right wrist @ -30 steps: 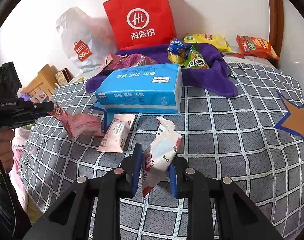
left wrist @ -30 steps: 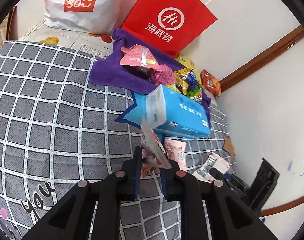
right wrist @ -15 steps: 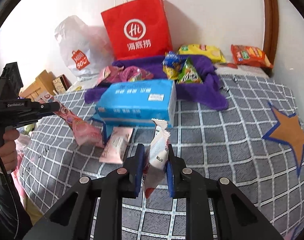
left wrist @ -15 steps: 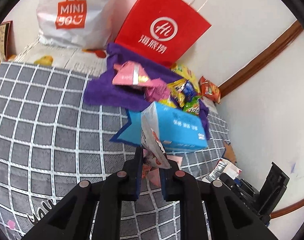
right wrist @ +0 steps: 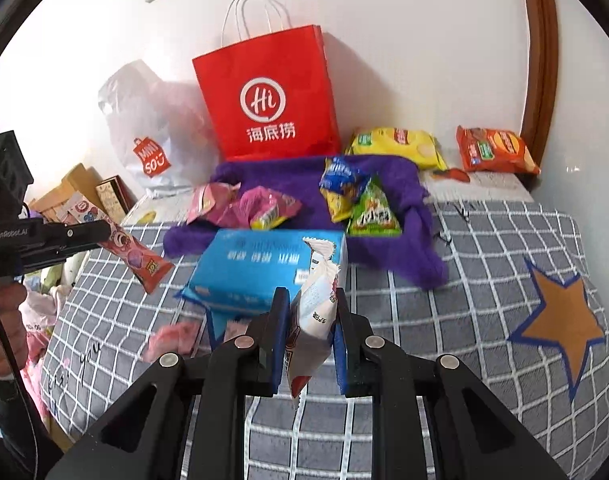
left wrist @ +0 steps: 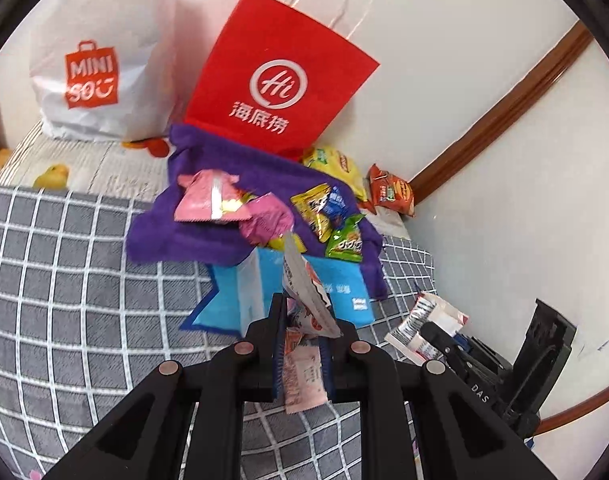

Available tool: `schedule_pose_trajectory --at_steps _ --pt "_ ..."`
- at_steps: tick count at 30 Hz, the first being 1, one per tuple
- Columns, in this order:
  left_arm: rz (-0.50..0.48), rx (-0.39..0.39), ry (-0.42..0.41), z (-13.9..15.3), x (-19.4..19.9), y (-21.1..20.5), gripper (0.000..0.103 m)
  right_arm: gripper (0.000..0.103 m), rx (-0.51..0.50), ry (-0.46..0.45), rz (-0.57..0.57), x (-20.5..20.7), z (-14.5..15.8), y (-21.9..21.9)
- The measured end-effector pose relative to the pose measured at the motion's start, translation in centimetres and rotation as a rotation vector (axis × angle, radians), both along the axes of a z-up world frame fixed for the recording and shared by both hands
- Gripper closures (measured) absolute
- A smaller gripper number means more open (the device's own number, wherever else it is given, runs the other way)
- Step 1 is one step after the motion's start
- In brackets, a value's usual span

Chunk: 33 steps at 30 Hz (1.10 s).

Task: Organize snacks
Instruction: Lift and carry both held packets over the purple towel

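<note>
At lower centre of each wrist view, a snack packet stands pinched between dark jaws above a grey checked bed cover [right wrist: 484, 320]. The left hand-held gripper [left wrist: 302, 344] is closed narrow on a pink snack packet [left wrist: 304, 372], which in the right view juts out of that gripper at the left edge of the frame, clear of the bed. The right hand-held gripper [right wrist: 308, 340] is likewise clamped narrow on a white snack packet [right wrist: 314, 312], whose torn-looking top stands above the jaws.

Both packets look lifted and ready to be carried to the purple towel [right wrist: 388, 216] in mid-frame, where 2 groups already lie: pink packets [right wrist: 240, 206] on its left part and a blue, yellow and green group [right wrist: 356, 196] on its right. To do this step well, I would keep each grip firm and carry the packets high enough to pass over the blue tissue pack [right wrist: 264, 264] that sits between the grippers and the towel. Judging by colour, the pink packet belongs with the pink group; the right place for the white one is unclear. Another pink packet [right wrist: 176, 338] lies on the bed at lower left of the right view.
</note>
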<state>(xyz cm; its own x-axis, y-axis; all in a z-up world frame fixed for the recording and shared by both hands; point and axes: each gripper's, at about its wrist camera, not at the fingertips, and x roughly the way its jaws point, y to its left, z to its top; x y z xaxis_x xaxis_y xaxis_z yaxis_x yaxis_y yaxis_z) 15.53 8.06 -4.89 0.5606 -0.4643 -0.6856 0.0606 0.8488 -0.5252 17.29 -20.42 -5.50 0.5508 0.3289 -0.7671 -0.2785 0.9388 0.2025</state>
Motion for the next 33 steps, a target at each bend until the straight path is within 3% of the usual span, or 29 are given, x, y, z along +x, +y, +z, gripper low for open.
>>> schedule_pose_trajectory --at_steps 17,33 --pt "-0.045 0.046 -0.034 2.8 6.0 -2.2 0.089 0.083 -0.012 -0.041 -0.052 8.6 2.8 2.1" --pt "-0.019 0.029 -0.005 1.6 12.1 -0.7 0.089 0.083 -0.011 -0.031 -0.059 15.4 2.0 3.7"
